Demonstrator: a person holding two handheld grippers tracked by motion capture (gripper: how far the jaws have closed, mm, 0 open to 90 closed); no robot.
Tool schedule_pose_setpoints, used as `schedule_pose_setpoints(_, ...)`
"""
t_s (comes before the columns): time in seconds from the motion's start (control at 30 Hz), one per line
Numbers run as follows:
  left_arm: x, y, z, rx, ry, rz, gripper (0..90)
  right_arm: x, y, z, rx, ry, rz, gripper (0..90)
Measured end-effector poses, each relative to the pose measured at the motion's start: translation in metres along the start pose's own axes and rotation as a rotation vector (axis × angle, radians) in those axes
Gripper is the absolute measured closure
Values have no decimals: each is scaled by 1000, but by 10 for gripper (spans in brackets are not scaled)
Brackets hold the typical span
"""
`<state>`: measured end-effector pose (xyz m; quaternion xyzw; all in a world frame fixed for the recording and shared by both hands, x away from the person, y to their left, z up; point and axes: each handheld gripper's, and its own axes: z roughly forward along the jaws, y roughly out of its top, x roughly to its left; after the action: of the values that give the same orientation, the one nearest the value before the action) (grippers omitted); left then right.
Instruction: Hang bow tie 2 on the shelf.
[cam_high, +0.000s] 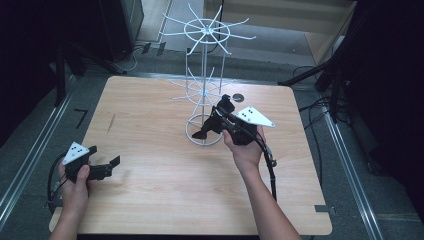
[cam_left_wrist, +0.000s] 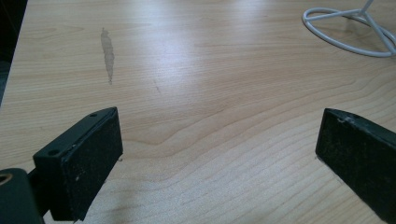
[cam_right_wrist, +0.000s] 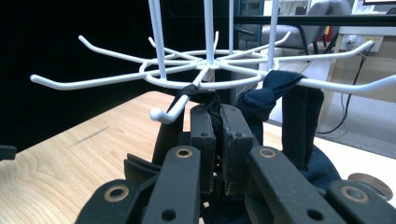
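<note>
- Right gripper (cam_right_wrist: 215, 140): jaws pressed together on dark cloth (cam_right_wrist: 275, 88), apparently draped over a hook of the white wire rack (cam_high: 205, 90), near the table's (cam_high: 150, 200) far edge.
- Left gripper (cam_left_wrist: 217, 154): jaws wide apart over bare wood grain, near the left edge.

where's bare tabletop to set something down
The wide stretch between the left hand-held gripper and the white wire rack is bare, as is the near edge. It is crowded at the rack's base, where the right hand-held gripper pinches dark cloth.
</note>
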<state>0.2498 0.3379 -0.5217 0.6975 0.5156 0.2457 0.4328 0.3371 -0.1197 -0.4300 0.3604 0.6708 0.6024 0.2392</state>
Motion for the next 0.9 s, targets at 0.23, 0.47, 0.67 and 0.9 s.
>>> schedule_pose_setpoints(0.23,0,0,0,-1,-4,3,14,-1,-1,1,2,18,18,859)
schedule_pose_setpoints(0.47,0,0,0,0,-6,0,14,-5,-4,-3,1,52,55,771)
schedule_pose_setpoints(0.67,0,0,0,1,-6,-2,14,-6,-4,-10,-2,66,31,670)
schedule_pose_setpoints(0.9,0,0,0,1,-6,-3,14,-4,-3,-18,-12,71,-4,554)
